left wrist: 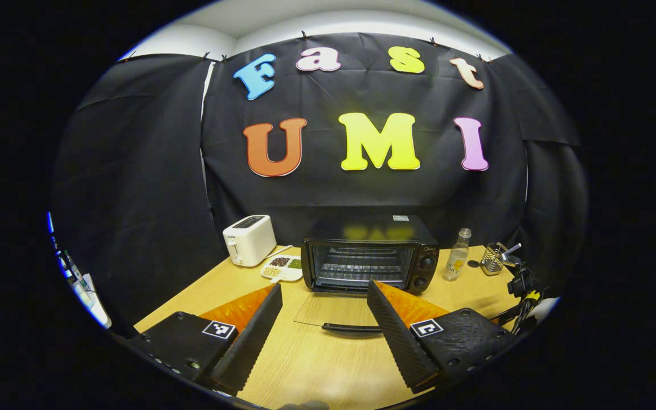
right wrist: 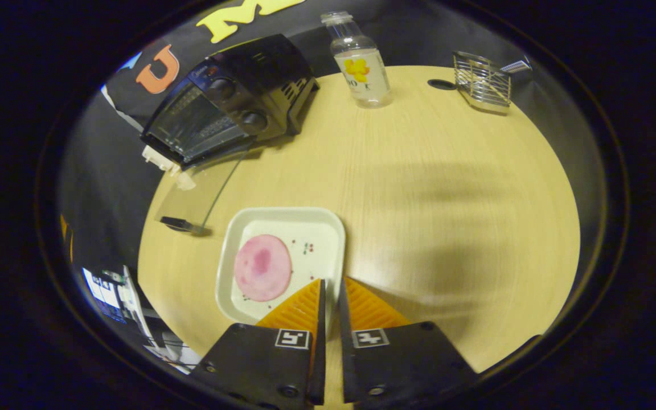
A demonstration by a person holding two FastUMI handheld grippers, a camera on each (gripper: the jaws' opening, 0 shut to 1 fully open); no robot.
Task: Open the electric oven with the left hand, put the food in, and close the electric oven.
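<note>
The black electric oven (left wrist: 369,256) stands at the back of the wooden table, its glass door (left wrist: 333,310) folded down flat with the handle (left wrist: 351,328) toward me. My left gripper (left wrist: 324,285) is open just in front of that door, holding nothing. In the right gripper view a white square plate (right wrist: 288,212) carries a round pink slice of food (right wrist: 262,267). My right gripper (right wrist: 331,280) is shut on the plate's near right rim. The oven (right wrist: 231,102) and its lowered door (right wrist: 203,193) lie to the upper left of the plate.
A white toaster (left wrist: 249,239) and a small dish of seeds (left wrist: 282,267) sit left of the oven. A clear bottle (left wrist: 456,255) and a wire holder (left wrist: 496,259) stand to its right, with a black stand (left wrist: 524,285) at the table's right edge.
</note>
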